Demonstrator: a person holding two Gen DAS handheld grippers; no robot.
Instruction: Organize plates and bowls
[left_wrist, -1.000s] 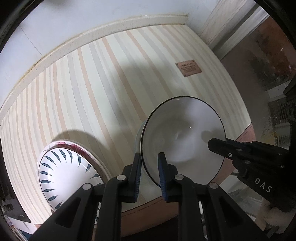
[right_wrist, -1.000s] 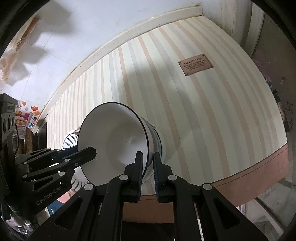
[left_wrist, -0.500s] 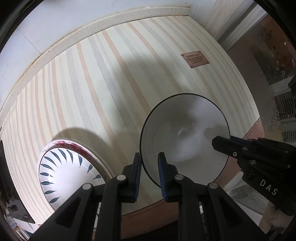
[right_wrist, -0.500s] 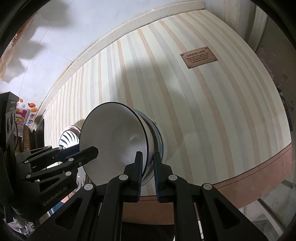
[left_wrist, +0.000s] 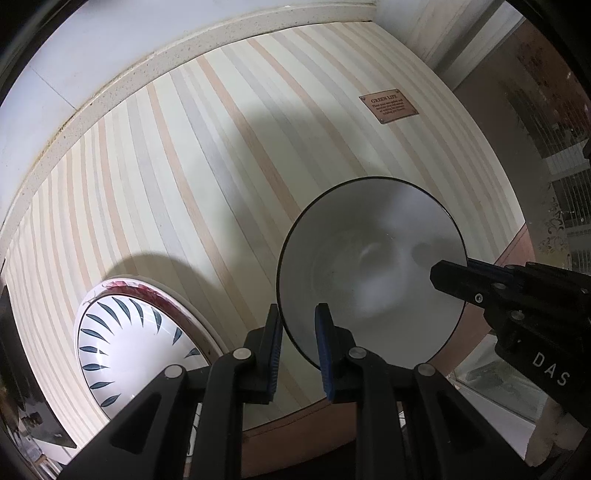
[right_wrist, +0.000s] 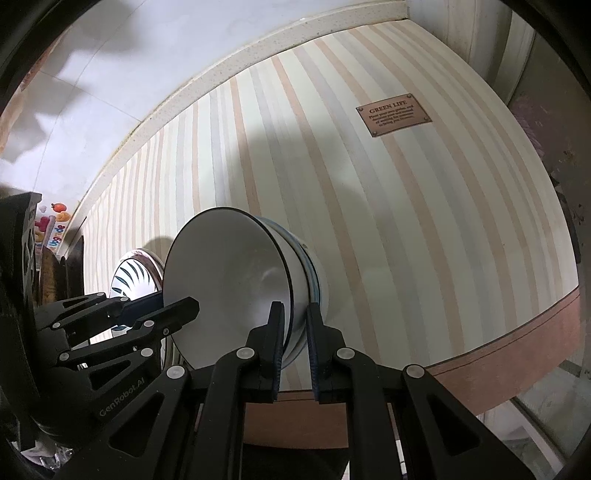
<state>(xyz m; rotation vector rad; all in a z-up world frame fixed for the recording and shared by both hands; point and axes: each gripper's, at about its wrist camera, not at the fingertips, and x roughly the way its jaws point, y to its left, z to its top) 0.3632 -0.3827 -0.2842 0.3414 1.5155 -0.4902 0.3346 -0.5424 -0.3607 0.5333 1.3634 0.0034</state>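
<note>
The left gripper (left_wrist: 298, 345) and right gripper (right_wrist: 295, 341) each pinch opposite rims of the round white dark-rimmed ceramic bowl (left_wrist: 369, 273), held above the striped tablecloth (left_wrist: 221, 166); its underside is hidden. A brown patch (right_wrist: 394, 114) reads "GREEN LIFE". The leaf-patterned white plate (left_wrist: 122, 347) lies left, partly cut off.

Home dining or kitchen corner: striped tablecloth (right_wrist: 369, 221) with a "GREEN LIFE" label (right_wrist: 393, 114), white tiled wall (right_wrist: 110, 74), leaf-patterned plate (left_wrist: 136, 347), colourful fruit magnets (right_wrist: 51, 225).
</note>
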